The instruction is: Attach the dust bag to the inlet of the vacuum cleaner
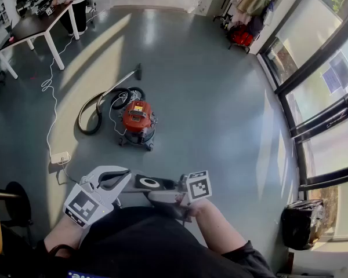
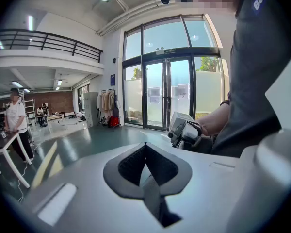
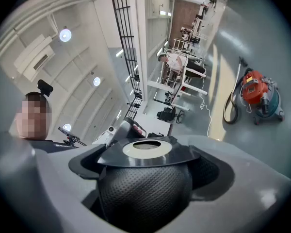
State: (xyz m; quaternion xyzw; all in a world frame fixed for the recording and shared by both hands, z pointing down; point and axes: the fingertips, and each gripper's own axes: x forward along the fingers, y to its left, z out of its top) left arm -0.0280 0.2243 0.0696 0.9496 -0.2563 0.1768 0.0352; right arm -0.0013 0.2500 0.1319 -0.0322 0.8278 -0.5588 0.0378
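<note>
Now the right hand-held gripper has its jaws wide around the dust bag. The left hand-held gripper is closed, empty. The red vacuum cleaner stands far off on the floor.

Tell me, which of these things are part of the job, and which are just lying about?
Part of the job: dust bag, gripped by the right gripper; red vacuum cleaner with its hose.
Just lying about: white table, red bag, dark bin by the window.
</note>
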